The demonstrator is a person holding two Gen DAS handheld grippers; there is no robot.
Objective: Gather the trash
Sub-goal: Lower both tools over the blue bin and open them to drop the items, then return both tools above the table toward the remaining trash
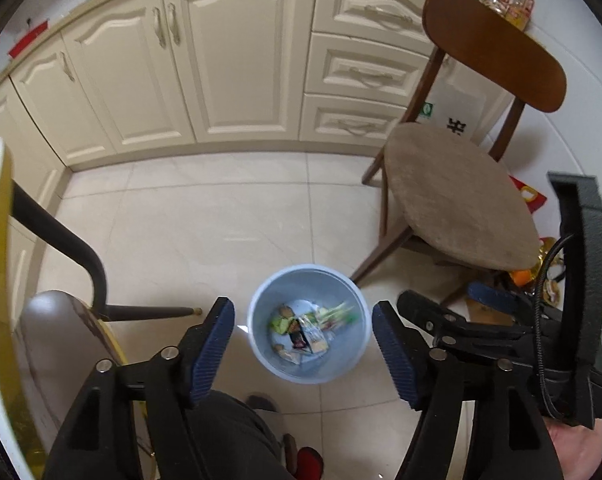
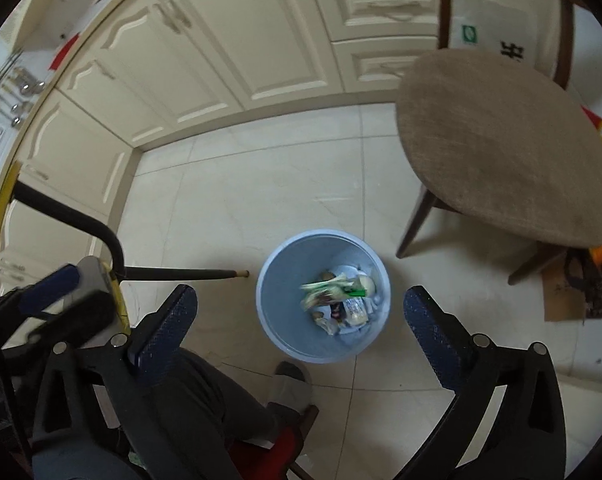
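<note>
Both grippers (image 1: 303, 350) (image 2: 301, 320) agape, empty — above bin (image 2: 269, 280) holding trash (image 2: 341, 300)

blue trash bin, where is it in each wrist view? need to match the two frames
Left wrist view: the blue trash bin sits low and centre on the tiled floor, between the left gripper's open fingers.
Right wrist view: the bin is just below centre, between the right gripper's open fingers.
Shared landmark: the brown chair, up and right of the bin in both.
</note>
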